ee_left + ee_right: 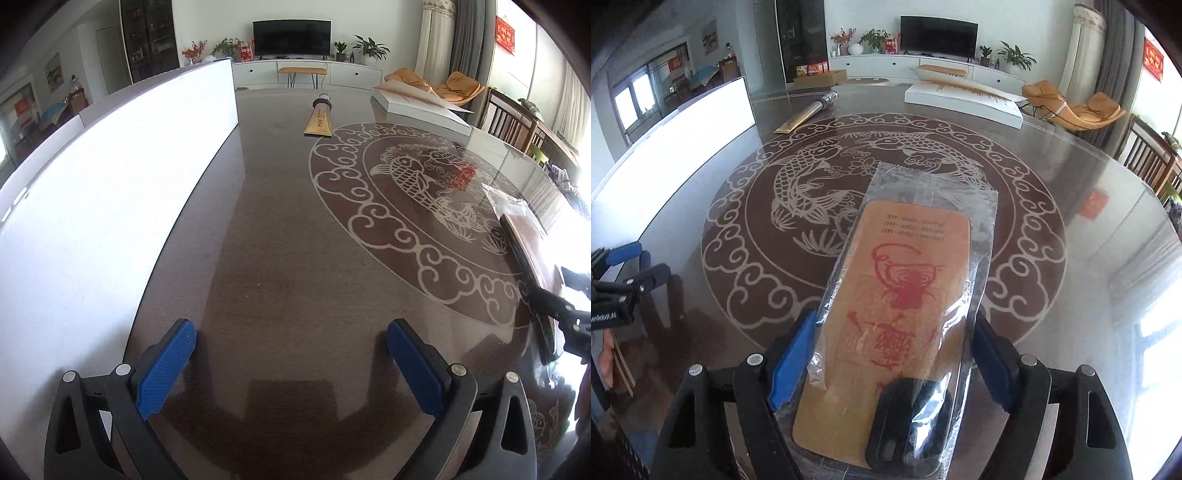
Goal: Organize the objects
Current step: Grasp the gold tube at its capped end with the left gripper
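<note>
The wrapped board (897,314) is sitting in the lower centre of the right wrist view, between the blue pads of the right gripper (886,354), which is clamping it by its long edges. It is looking stiff and flat under the film, probably light, so the hold is likely bearing on the rigid core and not just the wrap. The clear plastic is crinkling and hanging loose past the far end, and it is likely slippery, so gripping across the board's width near its middle seems the safest choice. It is showing a tan face with a red printed figure, small lines of text, and a black oval piece near the bottom. The left gripper (291,365) is standing wide and holding nothing, hovering over the dark desk (280,229) near the bottom of the left wrist view
</note>
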